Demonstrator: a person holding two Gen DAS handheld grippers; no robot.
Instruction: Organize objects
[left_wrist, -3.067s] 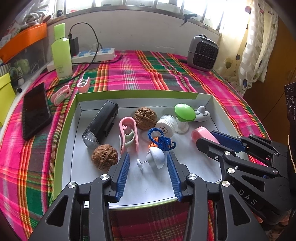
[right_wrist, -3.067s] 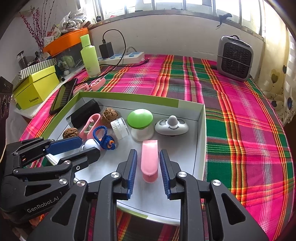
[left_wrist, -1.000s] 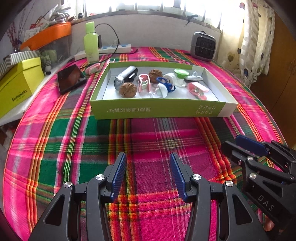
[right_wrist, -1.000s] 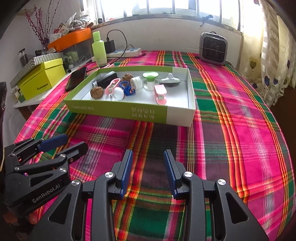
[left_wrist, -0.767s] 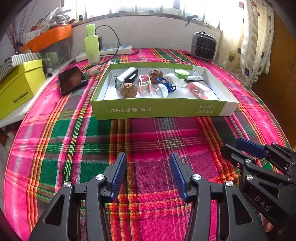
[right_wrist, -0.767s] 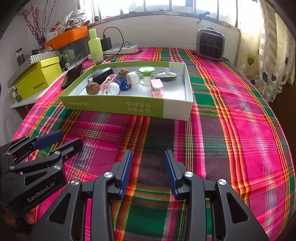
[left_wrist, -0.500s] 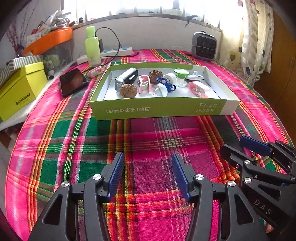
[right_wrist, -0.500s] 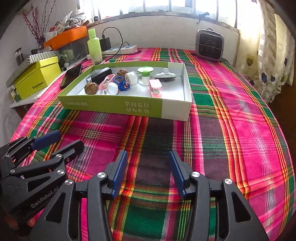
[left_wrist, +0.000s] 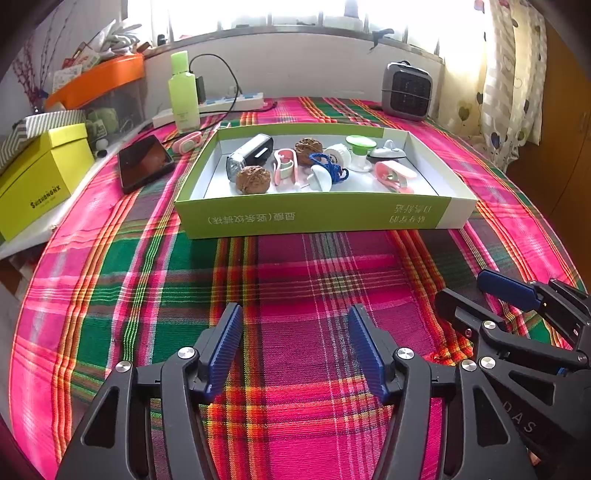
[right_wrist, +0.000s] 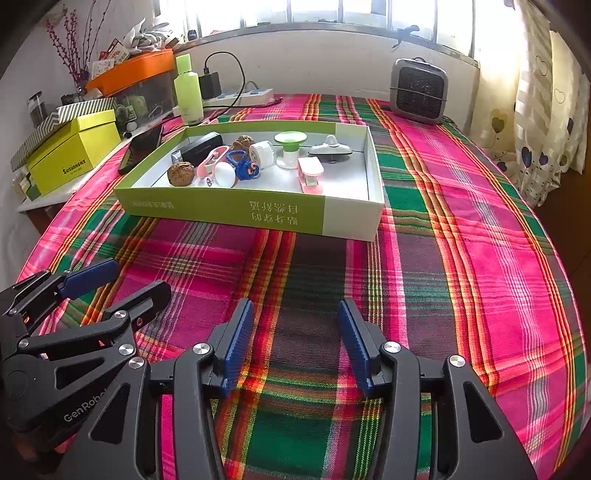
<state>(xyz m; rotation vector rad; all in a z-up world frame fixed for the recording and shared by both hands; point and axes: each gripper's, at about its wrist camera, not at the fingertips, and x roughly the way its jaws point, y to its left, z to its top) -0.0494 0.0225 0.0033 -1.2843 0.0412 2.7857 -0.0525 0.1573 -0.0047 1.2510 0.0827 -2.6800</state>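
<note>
A green-and-white cardboard box (left_wrist: 317, 218) sits on the plaid cloth beyond both grippers. In it lie two walnuts (left_wrist: 253, 179), a black lamp (left_wrist: 251, 151), a pink clip (left_wrist: 285, 166), a blue cord (left_wrist: 328, 166), a white knob (left_wrist: 320, 178), a green-topped piece (left_wrist: 360, 142) and a pink stapler (left_wrist: 395, 173). My left gripper (left_wrist: 295, 310) hovers over bare cloth, its jaws opening with nothing between them. The right gripper (right_wrist: 294, 304) stands open and empty beside it, short of the box (right_wrist: 221, 206).
Left of the box lie a black phone (left_wrist: 144, 162), a pink clip (left_wrist: 188, 142) and a yellow carton (left_wrist: 40, 177). A green bottle (left_wrist: 183, 92), a power strip (left_wrist: 229, 103) and a small heater (left_wrist: 406, 90) stand along the back wall. Curtains hang at the right.
Both grippers drew back out of the box to the near cloth, leaving the pink stapler inside. Over the last second both sets of jaws have spread wider.
</note>
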